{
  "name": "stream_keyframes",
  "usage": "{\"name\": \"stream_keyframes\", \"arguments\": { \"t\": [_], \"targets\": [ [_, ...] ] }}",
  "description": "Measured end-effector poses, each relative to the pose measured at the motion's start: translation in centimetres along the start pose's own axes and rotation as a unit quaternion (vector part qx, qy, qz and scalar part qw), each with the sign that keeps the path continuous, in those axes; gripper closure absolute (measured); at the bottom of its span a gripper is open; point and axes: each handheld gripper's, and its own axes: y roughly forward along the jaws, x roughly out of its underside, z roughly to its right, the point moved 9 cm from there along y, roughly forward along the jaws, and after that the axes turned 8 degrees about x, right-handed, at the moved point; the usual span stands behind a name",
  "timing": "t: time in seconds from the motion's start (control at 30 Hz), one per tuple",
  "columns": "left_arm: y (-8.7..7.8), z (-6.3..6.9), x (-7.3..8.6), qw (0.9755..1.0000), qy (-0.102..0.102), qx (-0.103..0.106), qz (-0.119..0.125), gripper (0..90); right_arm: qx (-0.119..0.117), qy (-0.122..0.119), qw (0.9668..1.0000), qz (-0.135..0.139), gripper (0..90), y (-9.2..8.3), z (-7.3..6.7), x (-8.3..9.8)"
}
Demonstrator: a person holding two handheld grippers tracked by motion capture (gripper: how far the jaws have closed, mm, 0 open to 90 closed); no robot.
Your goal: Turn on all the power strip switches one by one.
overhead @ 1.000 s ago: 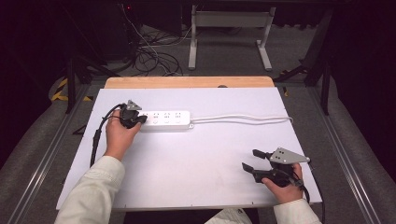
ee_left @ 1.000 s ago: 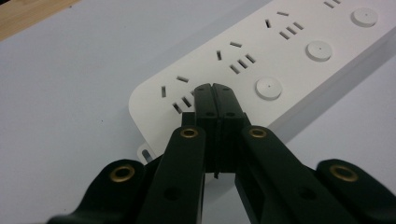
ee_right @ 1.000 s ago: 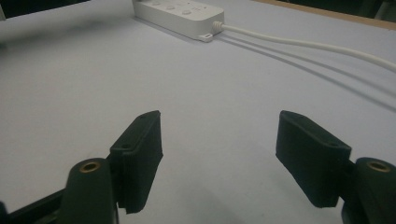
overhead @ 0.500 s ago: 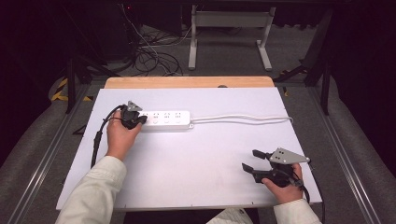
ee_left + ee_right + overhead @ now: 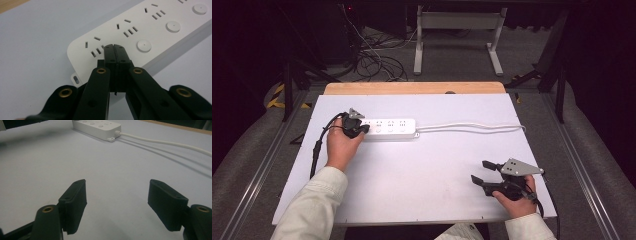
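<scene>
Nothing has moved since the earlier frames: both hands stay where they were on the pale grey table top [image 5: 412, 180]. No brand name or lettering can be read on the long white plastic power strip [image 5: 389, 128], which lies across the far left of the table, its white cable [image 5: 472, 128] trailing right. At its left end, the left gripper [image 5: 115, 47] has its black jaws pressed together, tips on the strip's end socket. Well apart near the front right edge, the right gripper [image 5: 484, 172] holds nothing, jaws spread wide.

White-topped table [image 5: 422, 185] with a bare wooden strip along its far edge, white power strip [image 5: 391, 128] lying flat at far left, its white cable [image 5: 472, 128] trailing right across the top
</scene>
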Motion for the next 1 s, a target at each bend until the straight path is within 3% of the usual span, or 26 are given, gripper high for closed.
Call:
{"name": "stream_keyframes", "arguments": {
  "t": [0.17, 0.37, 0.43, 0.57, 0.77, 0.87, 1.0],
  "targets": [
    [0.1, 0.0, 0.1, 0.9999, -0.008, 0.006, 0.002, 90.0, -0.001, 0.000, 1.0000, 0.000, 32.3, 0.0, 0.0, 0.0],
    [-0.1, 0.1, -0.6, 0.9999, 0.017, 0.002, 0.002, 90.0, -0.001, 0.002, 1.0000, 0.001, 32.4, 0.0, 0.0, -0.1],
    [-0.8, 0.8, -1.8, 0.9993, 0.018, 0.016, 0.029, 90.0, -0.001, 0.004, 1.0000, 0.002, 32.3, 0.0, 0.1, -0.1],
    [-1.2, 1.6, -2.8, 0.9984, 0.024, 0.026, 0.043, 90.0, -0.001, 0.003, 1.0000, 0.000, 32.3, 0.1, 0.0, -0.1],
    [-0.8, 2.4, -3.4, 0.9979, 0.023, 0.040, 0.045, 90.0, -0.001, 0.004, 1.0000, 0.002, 32.2, 0.0, 0.1, -0.1],
    [-0.2, 2.8, -3.1, 0.9971, 0.021, 0.063, 0.037, 90.0, -0.003, 0.004, 1.0000, 0.003, 32.2, 0.0, 0.0, -0.1],
    [0.1, 2.8, -2.8, 0.9973, 0.017, 0.064, 0.029, 90.0, -0.003, 0.005, 1.0000, 0.002, 32.1, 0.0, 0.1, -0.1]
  ]
}}
